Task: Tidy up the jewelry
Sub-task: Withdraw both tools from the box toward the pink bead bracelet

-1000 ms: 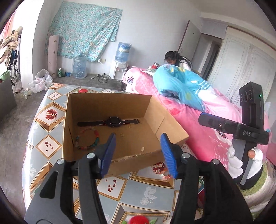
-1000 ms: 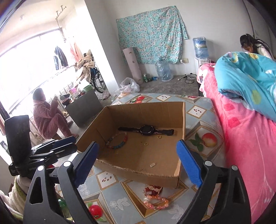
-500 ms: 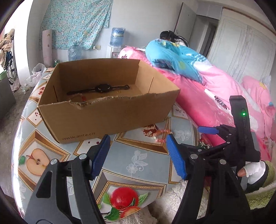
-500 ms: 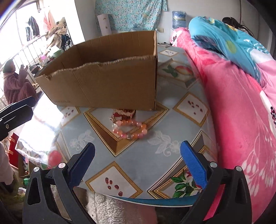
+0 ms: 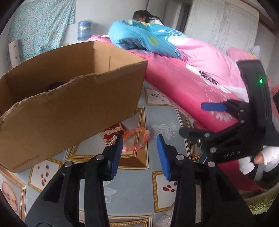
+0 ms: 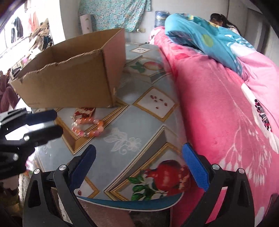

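Pink and orange glass-like beads form the bracelet [image 5: 136, 139], which lies on the tablecloth [image 5: 157, 176] just in front of the cardboard box [image 5: 69, 111], beside a small gold-toned piece [image 6: 77, 116] I cannot identify. My left gripper [image 5: 139, 153] hangs low over the near edge of the loop, jaws spread and holding nothing. My right gripper [image 6: 139, 167] sits further back toward the table's edge, jaws likewise wide apart and empty.

Handling, as I judge it: the strand is light and limp, probably strung on elastic, so it will sag and swing once lifted. The beads look smooth and may roll out of the pads. I would pinch across the strand at one side of the loop, between beads, rather than squeeze a single bead.

Surface: glossy, fruit-printed, probably plastic and slippery, so the beads could skid when nudged. Room: a pink blanket-covered bed [image 6: 226, 113] runs right beside the table; a blue quilt [image 5: 148, 38] lies on it, and a floral cloth [image 6: 113, 12] hangs on the far wall.
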A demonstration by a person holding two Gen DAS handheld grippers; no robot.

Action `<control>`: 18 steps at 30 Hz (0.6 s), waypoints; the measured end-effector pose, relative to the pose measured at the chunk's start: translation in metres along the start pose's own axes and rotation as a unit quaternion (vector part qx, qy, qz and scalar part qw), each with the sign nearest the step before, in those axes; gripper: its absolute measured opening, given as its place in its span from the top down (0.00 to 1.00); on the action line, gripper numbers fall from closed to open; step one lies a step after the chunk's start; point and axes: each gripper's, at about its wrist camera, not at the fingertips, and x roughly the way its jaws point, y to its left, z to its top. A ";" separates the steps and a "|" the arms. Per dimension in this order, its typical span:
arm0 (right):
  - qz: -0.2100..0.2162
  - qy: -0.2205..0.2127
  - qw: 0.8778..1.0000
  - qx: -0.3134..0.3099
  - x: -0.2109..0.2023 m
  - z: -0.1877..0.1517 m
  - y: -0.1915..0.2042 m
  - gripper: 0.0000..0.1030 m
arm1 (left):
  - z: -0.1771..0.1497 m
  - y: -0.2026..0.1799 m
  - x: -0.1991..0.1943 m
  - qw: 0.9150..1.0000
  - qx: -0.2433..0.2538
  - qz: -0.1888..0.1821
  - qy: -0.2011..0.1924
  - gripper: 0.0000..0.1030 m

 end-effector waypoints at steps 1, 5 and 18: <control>0.000 0.000 1.000 0.013 0.000 0.003 -0.006 0.06 | 0.001 -0.004 0.008 1.000 0.012 -0.002 0.005 0.63; 0.007 0.003 0.999 0.040 0.006 0.010 -0.016 0.06 | 0.001 -0.015 0.036 0.998 0.053 0.014 0.030 0.69; 0.052 0.023 0.998 0.006 0.034 0.020 0.034 0.06 | -0.042 0.023 -0.004 0.995 0.002 0.079 0.055 0.88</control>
